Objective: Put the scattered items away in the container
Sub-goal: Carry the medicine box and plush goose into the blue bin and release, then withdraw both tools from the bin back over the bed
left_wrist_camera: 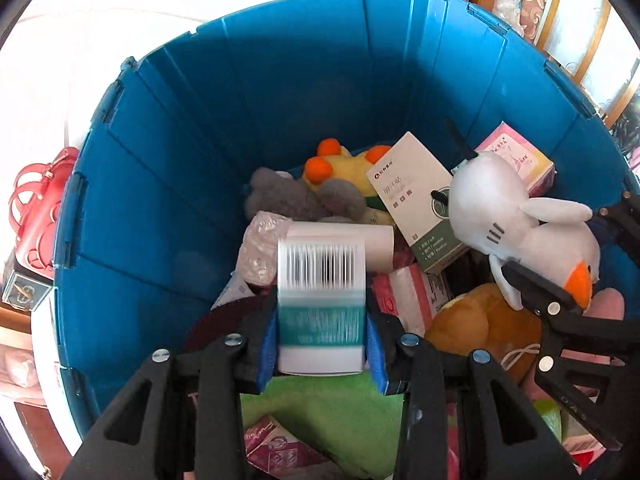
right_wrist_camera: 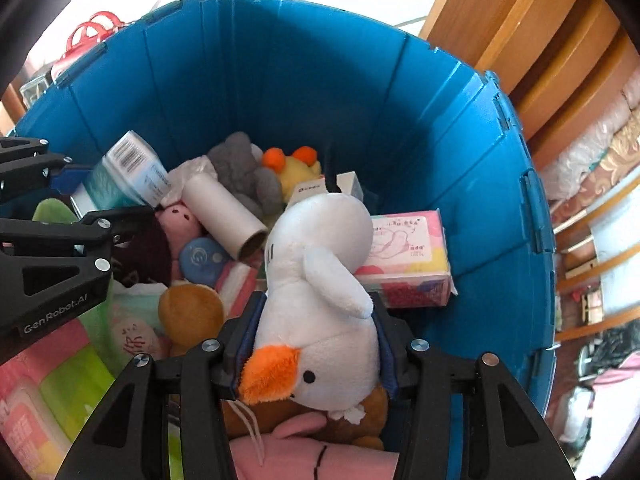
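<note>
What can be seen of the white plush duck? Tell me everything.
The plush duck is soft white fabric with an orange beak, a small black eye, stubby wings, grey stitched lines and a white cord at its head. It is held beak toward the camera in the right gripper, whose pads press its sides, over the toys and boxes inside the blue bin.
</note>
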Demonstrator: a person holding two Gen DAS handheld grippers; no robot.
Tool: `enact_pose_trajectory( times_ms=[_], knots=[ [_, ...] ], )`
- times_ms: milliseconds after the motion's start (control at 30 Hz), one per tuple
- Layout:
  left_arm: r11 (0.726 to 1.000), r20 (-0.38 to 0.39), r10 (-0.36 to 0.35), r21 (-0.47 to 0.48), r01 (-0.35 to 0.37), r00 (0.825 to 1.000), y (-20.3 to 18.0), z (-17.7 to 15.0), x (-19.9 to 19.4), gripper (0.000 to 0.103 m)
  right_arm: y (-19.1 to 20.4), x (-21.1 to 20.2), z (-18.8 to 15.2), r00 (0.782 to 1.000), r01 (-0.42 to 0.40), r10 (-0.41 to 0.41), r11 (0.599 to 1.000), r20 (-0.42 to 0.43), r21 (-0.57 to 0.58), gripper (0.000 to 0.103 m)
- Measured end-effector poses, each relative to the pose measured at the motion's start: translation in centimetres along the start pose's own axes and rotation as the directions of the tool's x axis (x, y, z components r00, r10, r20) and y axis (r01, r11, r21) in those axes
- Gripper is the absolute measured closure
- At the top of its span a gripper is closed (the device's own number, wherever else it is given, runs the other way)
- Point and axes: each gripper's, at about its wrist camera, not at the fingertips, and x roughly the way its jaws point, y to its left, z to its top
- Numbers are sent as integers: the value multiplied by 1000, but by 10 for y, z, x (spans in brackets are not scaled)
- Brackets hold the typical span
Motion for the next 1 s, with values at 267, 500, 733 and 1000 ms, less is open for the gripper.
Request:
enact_pose_trajectory(
  times_ms=[267, 500, 733, 1000],
  knots=[
    [1000, 5, -4, -7, 4, 1000, 3, -3, -10, 61, 6, -7, -5, 1000, 10, -10, 1000, 4, -11, 35],
    [1000, 38, -11, -29, 12, 999, 9, -6, -33, 61, -5, -25, 6, 999, 14, -13, 1000, 41, -12, 27],
    [999, 104, -11, -35, 14, 994, 18, -22, -76, 61, -3, -59, 2, 995, 20, -19, 1000, 100, -11, 22],
    [997, 188, 10, -72, 4, 982, 42, -51, -126, 61, 15, -100, -1, 985, 1, 1, 1000, 171, -14, 0]
  ],
)
